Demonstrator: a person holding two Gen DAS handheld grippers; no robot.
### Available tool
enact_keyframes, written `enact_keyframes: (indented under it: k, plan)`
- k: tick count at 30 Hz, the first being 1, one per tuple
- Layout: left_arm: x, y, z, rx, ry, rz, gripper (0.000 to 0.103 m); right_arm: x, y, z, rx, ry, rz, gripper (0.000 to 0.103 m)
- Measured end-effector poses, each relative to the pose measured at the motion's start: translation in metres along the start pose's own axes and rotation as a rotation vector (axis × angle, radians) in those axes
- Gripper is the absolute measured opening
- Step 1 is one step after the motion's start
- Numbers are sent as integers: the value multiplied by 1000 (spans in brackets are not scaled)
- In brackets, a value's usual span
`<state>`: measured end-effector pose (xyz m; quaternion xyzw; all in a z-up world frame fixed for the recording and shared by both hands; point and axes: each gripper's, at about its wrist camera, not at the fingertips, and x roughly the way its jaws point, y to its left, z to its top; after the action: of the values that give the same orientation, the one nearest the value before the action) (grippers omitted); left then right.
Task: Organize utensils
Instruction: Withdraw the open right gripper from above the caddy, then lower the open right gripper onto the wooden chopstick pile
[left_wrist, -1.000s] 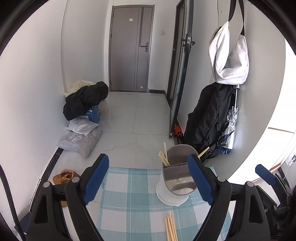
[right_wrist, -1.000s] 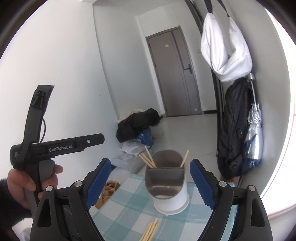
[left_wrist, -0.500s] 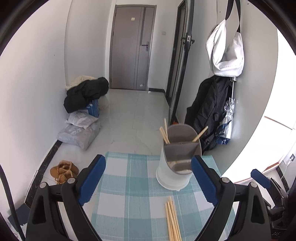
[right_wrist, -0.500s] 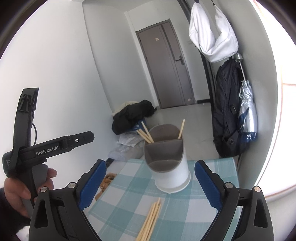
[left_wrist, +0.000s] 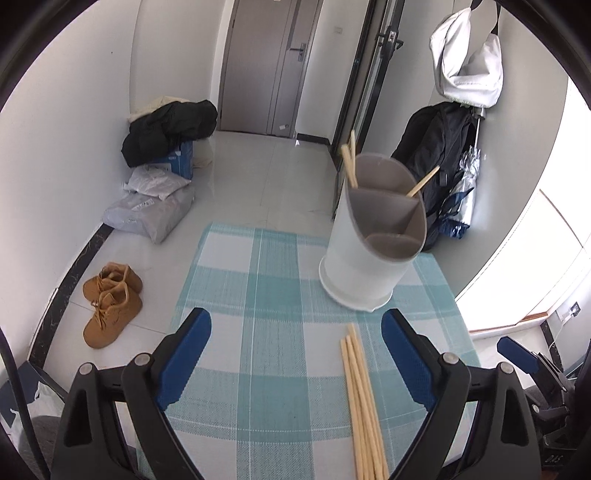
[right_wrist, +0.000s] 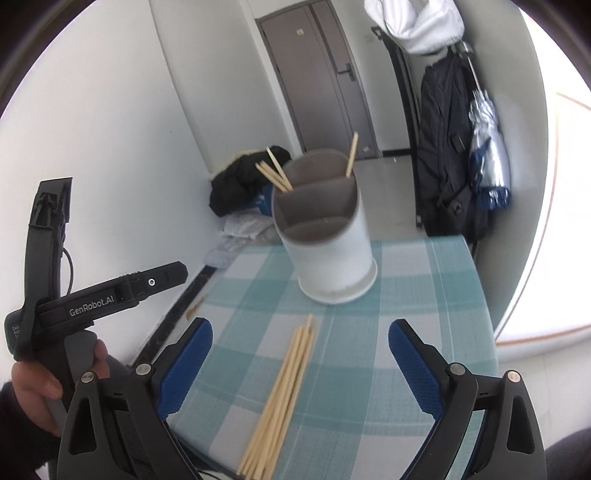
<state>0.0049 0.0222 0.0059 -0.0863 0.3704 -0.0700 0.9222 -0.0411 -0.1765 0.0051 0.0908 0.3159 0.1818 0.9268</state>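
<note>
A white utensil holder (left_wrist: 364, 258) with grey compartments stands at the far end of the checked tablecloth (left_wrist: 258, 288); a few chopsticks (left_wrist: 349, 166) stick out of its back compartments. A bundle of loose wooden chopsticks (left_wrist: 360, 402) lies on the cloth in front of it. My left gripper (left_wrist: 295, 354) hovers open above the cloth, with the bundle's far ends just inside its right pad. In the right wrist view the holder (right_wrist: 328, 254) stands ahead. My right gripper (right_wrist: 301, 365) is open over the chopstick bundle (right_wrist: 284, 395), touching nothing.
The left gripper's body (right_wrist: 110, 299), held by a hand (right_wrist: 33, 387), fills the left of the right wrist view. On the floor beyond the table lie brown boots (left_wrist: 110, 302), bags (left_wrist: 151, 210) and a black jacket (left_wrist: 170, 129). A backpack (left_wrist: 439, 158) hangs by the wall.
Both grippers have come down toward the table and tipped downward, their jaws a little wider. The loose chopsticks now lie between the right gripper's pads and by the left gripper's right pad.
</note>
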Motion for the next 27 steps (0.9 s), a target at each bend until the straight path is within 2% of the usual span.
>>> enact_keyframes:
  k: [6,10,15,16,17,22,27]
  plan:
    - [17,13,-18,-9,45,11,91,21,-4,-16,4,108,-32,96]
    - [25,23,-18,-28,71,32,91,39,-5,-18,-23,189,-57,93]
    - [30,34,-15,-77,72,49,91,72,-7,-19,-54,317,-92,83]
    - [31,35,-15,-84,76,50,91,81,-8,-19,-58,347,-98,79]
    - [33,37,-15,-90,83,47,91,86,-8,-20,-59,364,-102,73]
    - [44,45,-17,-137,162,12,91,109,-7,-20,-93,435,-121,64]
    - [47,49,-17,-160,175,17,91,125,1,-25,-145,494,-151,57]
